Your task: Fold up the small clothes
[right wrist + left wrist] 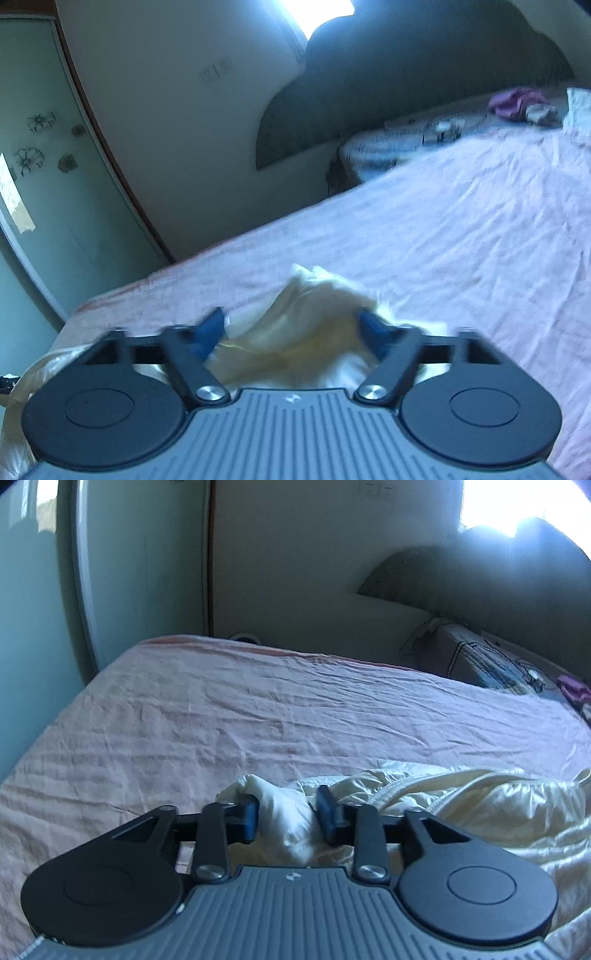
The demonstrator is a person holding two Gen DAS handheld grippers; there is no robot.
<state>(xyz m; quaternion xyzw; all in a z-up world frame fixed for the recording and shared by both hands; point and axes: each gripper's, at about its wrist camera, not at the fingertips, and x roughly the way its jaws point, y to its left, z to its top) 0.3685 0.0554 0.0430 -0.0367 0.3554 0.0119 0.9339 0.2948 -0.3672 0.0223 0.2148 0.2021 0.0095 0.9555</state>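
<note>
Two grippers | left gripper [290, 814] fingers clamp cream garment [461, 805] | right gripper [295, 332] fingers apart, straddling it

The garment [461, 805] is a cream, glossy, thin piece of clothing, crumpled and unfolded on the pink sheet [258, 720]. In the left wrist view most of it spreads in shiny wrinkles to the right, with a seam or hem running through the folds, while a bunched white end rises into a small peak. In the right wrist view the garment [295, 332] is blurred: a gathered hump stands up in a point near the bed's edge, and more of the cloth trails down at the lower left.
</note>
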